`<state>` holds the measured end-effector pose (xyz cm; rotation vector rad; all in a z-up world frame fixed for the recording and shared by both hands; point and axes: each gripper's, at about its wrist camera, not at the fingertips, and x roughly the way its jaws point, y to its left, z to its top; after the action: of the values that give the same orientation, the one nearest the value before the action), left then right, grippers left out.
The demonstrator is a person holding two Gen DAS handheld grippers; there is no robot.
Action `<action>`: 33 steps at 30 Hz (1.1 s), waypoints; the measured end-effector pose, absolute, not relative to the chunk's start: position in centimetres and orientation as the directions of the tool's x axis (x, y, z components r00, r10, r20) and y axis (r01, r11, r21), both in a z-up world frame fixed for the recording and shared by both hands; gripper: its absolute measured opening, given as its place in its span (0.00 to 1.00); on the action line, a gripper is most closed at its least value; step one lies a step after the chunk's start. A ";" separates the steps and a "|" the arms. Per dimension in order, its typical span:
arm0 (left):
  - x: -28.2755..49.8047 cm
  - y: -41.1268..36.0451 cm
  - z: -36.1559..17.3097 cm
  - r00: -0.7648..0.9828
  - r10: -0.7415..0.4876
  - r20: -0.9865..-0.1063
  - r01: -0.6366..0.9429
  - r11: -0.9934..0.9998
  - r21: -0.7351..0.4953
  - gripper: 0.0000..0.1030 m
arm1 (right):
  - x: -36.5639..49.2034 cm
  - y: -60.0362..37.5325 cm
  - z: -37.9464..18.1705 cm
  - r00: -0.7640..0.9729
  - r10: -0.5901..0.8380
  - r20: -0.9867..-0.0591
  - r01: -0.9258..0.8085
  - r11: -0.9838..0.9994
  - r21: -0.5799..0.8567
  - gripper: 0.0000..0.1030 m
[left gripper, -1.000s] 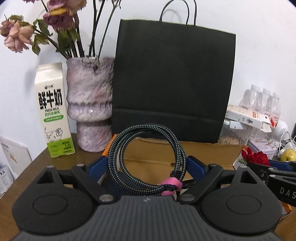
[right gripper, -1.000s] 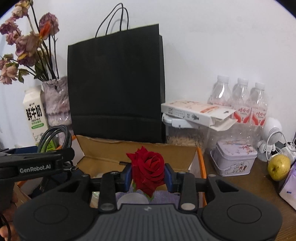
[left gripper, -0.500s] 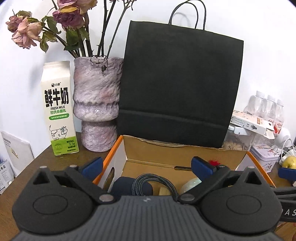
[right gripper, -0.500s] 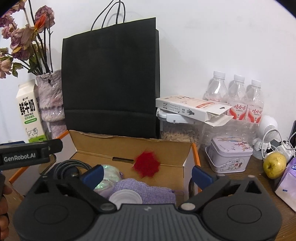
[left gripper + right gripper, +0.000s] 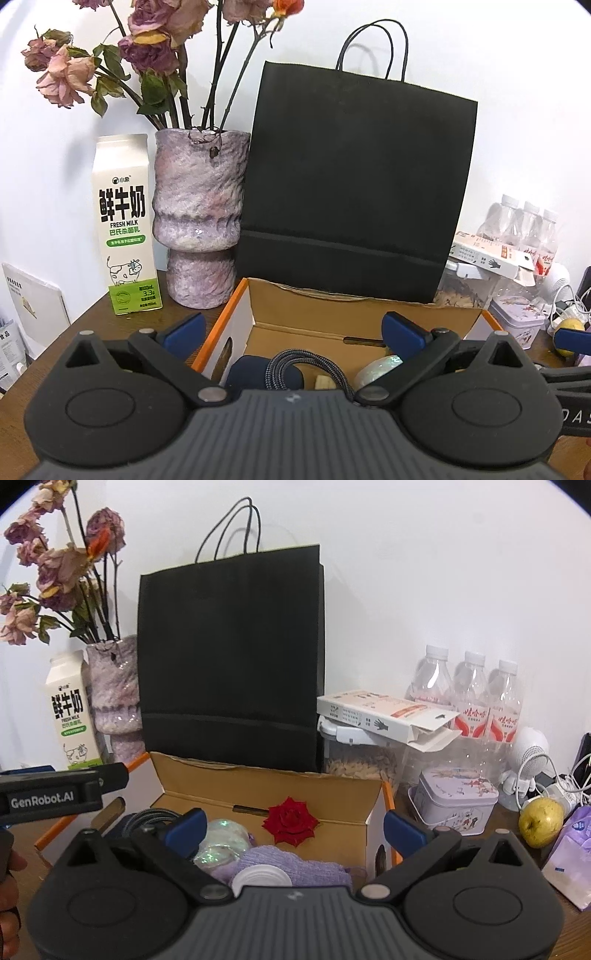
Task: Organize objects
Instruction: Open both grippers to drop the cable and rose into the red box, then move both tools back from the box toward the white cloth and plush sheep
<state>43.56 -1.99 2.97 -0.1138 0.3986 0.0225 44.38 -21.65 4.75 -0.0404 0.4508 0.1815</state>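
Desk cluttered; box at 12 o'clock. Rose judged light, fragile, best taken by base. Both fingers apart, empty.

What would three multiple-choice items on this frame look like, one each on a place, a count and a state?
1. Where does the red rose head lie?
A. Inside the open cardboard box
B. In the mottled purple vase
C. On the lilac tin

2. How many clear plastic water bottles stand at the right by the wall?
A. One
B. Three
C. Five

3. How does the right hand-held gripper stand?
A. Shut on the rose
B. Shut on the cable
C. Open, holding nothing

Answers:
1 A: the rose rests against the box's inner back wall.
2 B: three white caps show in a row.
3 C: its blue pads stand far apart, and neither touches anything.
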 end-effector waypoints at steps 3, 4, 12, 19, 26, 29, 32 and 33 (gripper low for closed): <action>43.1 -1.9 3.2 0.921 -0.002 -0.389 -0.043 0.993 -0.106 1.00 | 43.6 -21.5 5.1 0.888 0.170 -0.427 -0.192 0.981 -0.008 0.99; 42.9 -1.9 3.3 0.921 -0.003 -0.390 -0.043 0.993 -0.107 1.00 | 43.4 -21.4 5.2 0.890 0.171 -0.423 -0.194 0.981 -0.011 0.99; 40.4 -1.8 3.9 0.921 -0.021 -0.390 -0.022 0.994 -0.105 1.00 | 40.8 -21.7 6.4 0.907 0.172 -0.385 -0.200 0.979 -0.033 1.00; 37.0 -1.9 4.8 0.926 -0.037 -0.375 -0.004 0.994 -0.108 1.00 | 37.2 -21.8 7.2 0.918 0.177 -0.355 -0.210 0.976 -0.056 1.00; 33.7 -2.0 5.4 0.929 -0.057 -0.366 0.017 0.994 -0.112 1.00 | 33.5 -22.4 7.6 0.924 0.178 -0.339 -0.216 0.973 -0.077 1.00; 32.2 -2.1 5.3 0.929 -0.065 -0.365 0.025 0.993 -0.112 1.00 | 32.0 -22.6 7.6 0.924 0.178 -0.338 -0.218 0.972 -0.083 1.00; 31.0 -2.0 5.1 0.927 -0.069 -0.369 0.029 0.993 -0.112 1.00 | 30.5 -22.9 7.4 0.923 0.177 -0.341 -0.219 0.972 -0.087 1.00; 30.7 -2.0 5.1 0.926 -0.069 -0.371 0.029 0.993 -0.111 1.00 | 30.1 -22.9 7.3 0.923 0.177 -0.343 -0.219 0.972 -0.087 1.00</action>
<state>30.68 -1.98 5.11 -0.1044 0.3842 -0.0503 30.08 -22.91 7.35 -0.1252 0.3400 0.2035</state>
